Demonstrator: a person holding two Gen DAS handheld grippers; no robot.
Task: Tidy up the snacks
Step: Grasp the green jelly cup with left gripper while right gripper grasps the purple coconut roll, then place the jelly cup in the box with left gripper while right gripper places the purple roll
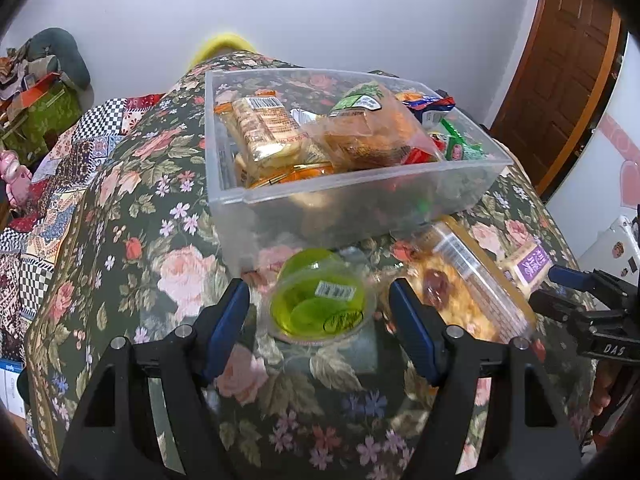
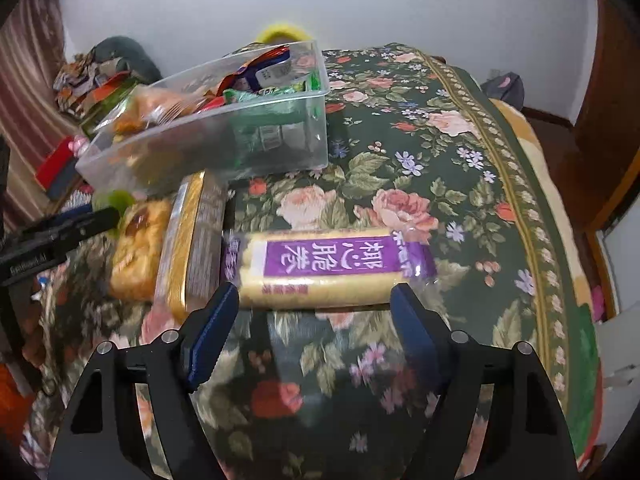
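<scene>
A dark green floral cloth with pink roses [image 2: 400, 152] covers the tabletop, woven-looking and matte. On it stands a clear rectangular plastic bin [image 1: 352, 208] with frosted, slightly scuffed walls, heaped with wrapped snacks: a glossy cellophane pack of pale layered biscuits [image 1: 266, 128], a bagged orange-brown bun with a green label [image 1: 372, 128], and green and red foil sachets toward its right end.

Just in front of the bin, on the cloth, lie three loose items. A long clear-wrapped pack of yellow wafer rolls with a purple label band [image 2: 324, 268] lies crosswise. Beside it sits a flat clear-lidded tray with a gold rim [image 2: 192, 244], then a crinkly bag holding a golden pastry with a dark filling [image 2: 136, 248], blurred in both views. A small round cup of translucent green jelly with a barcoded film lid [image 1: 320, 300] rests close to the bin's near wall.

The left gripper [image 1: 320, 300] is spread wide, its blue-padded fingers flanking the jelly cup without touching it. The right gripper [image 2: 314, 300] is also spread wide, its fingers at either end of the wafer pack's near edge.
</scene>
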